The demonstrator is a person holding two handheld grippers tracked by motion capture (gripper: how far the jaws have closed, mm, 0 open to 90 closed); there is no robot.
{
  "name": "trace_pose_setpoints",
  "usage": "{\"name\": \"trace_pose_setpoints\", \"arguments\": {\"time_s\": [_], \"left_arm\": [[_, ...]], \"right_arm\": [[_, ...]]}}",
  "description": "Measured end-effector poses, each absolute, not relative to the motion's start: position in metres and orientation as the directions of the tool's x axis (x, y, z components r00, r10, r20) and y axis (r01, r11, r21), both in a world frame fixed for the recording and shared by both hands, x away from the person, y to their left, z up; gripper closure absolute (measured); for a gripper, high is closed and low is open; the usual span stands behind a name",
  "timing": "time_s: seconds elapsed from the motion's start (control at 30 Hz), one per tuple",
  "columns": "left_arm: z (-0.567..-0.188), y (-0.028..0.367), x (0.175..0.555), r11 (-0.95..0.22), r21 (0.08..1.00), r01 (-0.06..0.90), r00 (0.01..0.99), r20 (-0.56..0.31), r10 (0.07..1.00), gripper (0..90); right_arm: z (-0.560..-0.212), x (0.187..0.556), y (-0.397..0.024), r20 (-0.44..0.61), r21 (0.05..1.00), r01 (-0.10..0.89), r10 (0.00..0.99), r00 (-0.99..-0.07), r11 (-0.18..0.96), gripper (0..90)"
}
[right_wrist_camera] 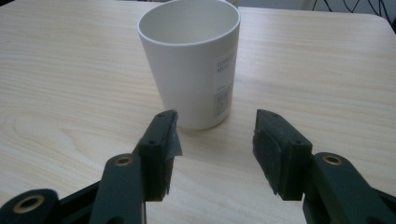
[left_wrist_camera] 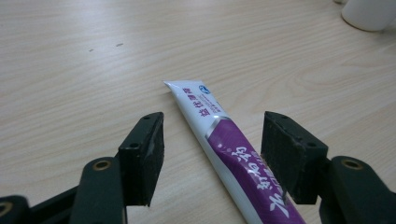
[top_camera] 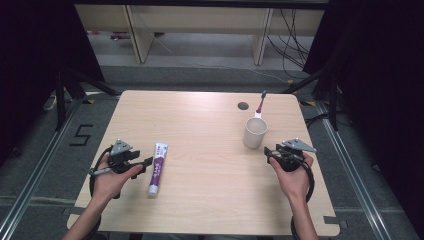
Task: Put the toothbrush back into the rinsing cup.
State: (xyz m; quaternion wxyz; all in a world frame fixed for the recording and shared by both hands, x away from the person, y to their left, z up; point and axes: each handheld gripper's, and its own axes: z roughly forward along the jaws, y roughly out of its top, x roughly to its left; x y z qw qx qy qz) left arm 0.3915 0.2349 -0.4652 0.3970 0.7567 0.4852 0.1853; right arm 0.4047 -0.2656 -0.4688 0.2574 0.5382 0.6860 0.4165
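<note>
Toothpaste tube (left_wrist_camera: 224,144) lies flat on the surface (top_camera: 210,200) at my left, and my left gripper (left_wrist_camera: 212,154) stands with its jaws wide on either side of it; the pads do not press on the tube, so nothing is held there; in the high view the tube (top_camera: 157,169) is just beside this gripper (top_camera: 142,162), cap end toward me. My right gripper (right_wrist_camera: 215,154) is also wide and empty; it looks straight at the white cup (right_wrist_camera: 194,60), which stands upright just beyond the jaws and is not yet between them; in the high view the cup (top_camera: 255,132) is near the right gripper (top_camera: 272,152), and a toothbrush (top_camera: 260,105) lies behind the cup, its far end close to the small round hole (top_camera: 243,105) in the surface.

I judge that the step in hand is the approach: both grippers are lined up on their things, none is gripped. The next move, I think, calls for my left gripper to go down until the pads are level with the tube body and then to close gently, because a soft tube can be squeezed or slip sideways; my right gripper must advance until the cup wall is between the pads, keeping low enough not to tip it.
</note>
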Motion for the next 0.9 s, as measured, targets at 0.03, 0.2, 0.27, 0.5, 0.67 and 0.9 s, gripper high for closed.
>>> {"name": "trace_pose_setpoints", "arguments": {"time_s": [0.03, 0.2, 0.27, 0.5, 0.67, 0.9], "left_arm": [[-0.464, 0.234, 0.394, -0.218, 0.771, 0.598, 0.459, -0.106, 0.882, 40.0], [-0.456, 0.229, 0.403, -0.259, 0.707, 0.658, 0.456, -0.1, 0.884, 40.8], [-0.453, 0.229, 0.406, -0.283, 0.673, 0.683, 0.458, -0.093, 0.884, 40.8], [-0.447, 0.225, 0.417, -0.278, 0.604, 0.747, 0.433, -0.124, 0.893, 40.7], [-0.444, 0.222, 0.422, -0.312, 0.552, 0.773, 0.44, -0.112, 0.891, 40.5], [-0.444, 0.219, 0.425, -0.317, 0.513, 0.797, 0.43, -0.114, 0.896, 40.4]], "right_arm": [[-0.469, 0.403, -0.265, 0.106, 0.843, 0.534, 0.952, -0.286, 0.067, 50.0], [-0.466, 0.4, -0.273, 0.054, 0.843, 0.527, 0.956, -0.288, 0.111, 50.0], [-0.466, 0.399, -0.274, 0.08, 0.841, 0.534, 0.955, -0.284, 0.089, 50.0], [-0.467, 0.396, -0.281, 0.093, 0.845, 0.53, 0.96, -0.264, 0.064, 50.1], [-0.465, 0.393, -0.285, 0.12, 0.84, 0.542, 0.962, -0.245, 0.033, 50.2], [-0.466, 0.395, -0.29, 0.093, 0.848, 0.527, 0.963, -0.253, 0.056, 50.3]]}}
